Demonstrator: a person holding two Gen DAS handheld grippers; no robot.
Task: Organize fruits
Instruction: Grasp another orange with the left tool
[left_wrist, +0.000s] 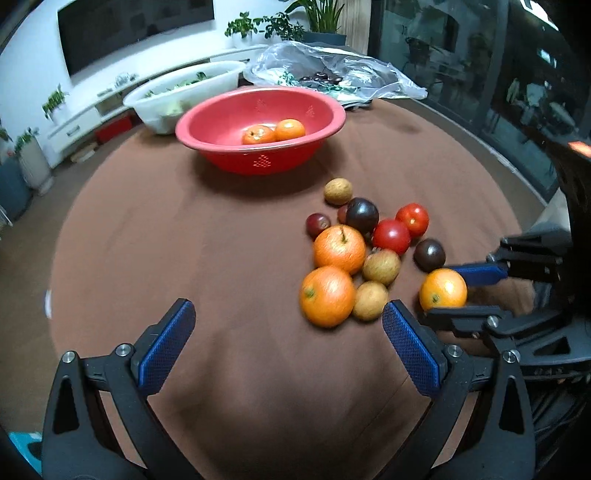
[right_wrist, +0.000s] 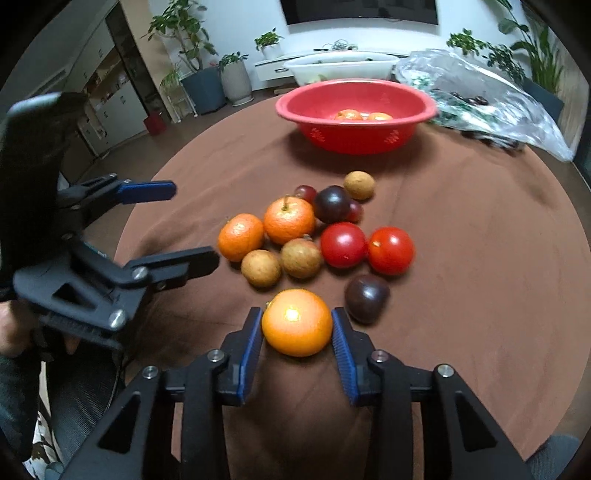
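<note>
A loose pile of fruit lies on the brown tablecloth: two oranges (left_wrist: 327, 295), two red tomatoes (left_wrist: 391, 236), dark plums (left_wrist: 362, 215) and small tan fruits (left_wrist: 380, 266). One more orange (right_wrist: 297, 322) sits apart at the near side, and my right gripper (right_wrist: 295, 318) is shut on it, a blue pad against each flank. That grip shows in the left wrist view too, right gripper (left_wrist: 441, 291). My left gripper (left_wrist: 289, 310) is open wide above bare cloth, just left of the pile, with nothing between its fingers. The red bowl (left_wrist: 258, 162) beyond holds two oranges (left_wrist: 273, 133).
A white tub (left_wrist: 155, 99) of greens stands behind the red bowl, and a clear plastic bag (left_wrist: 332, 70) with dark fruit lies at the back right. The round table's edge curves close behind them. Bare cloth stretches left of the pile.
</note>
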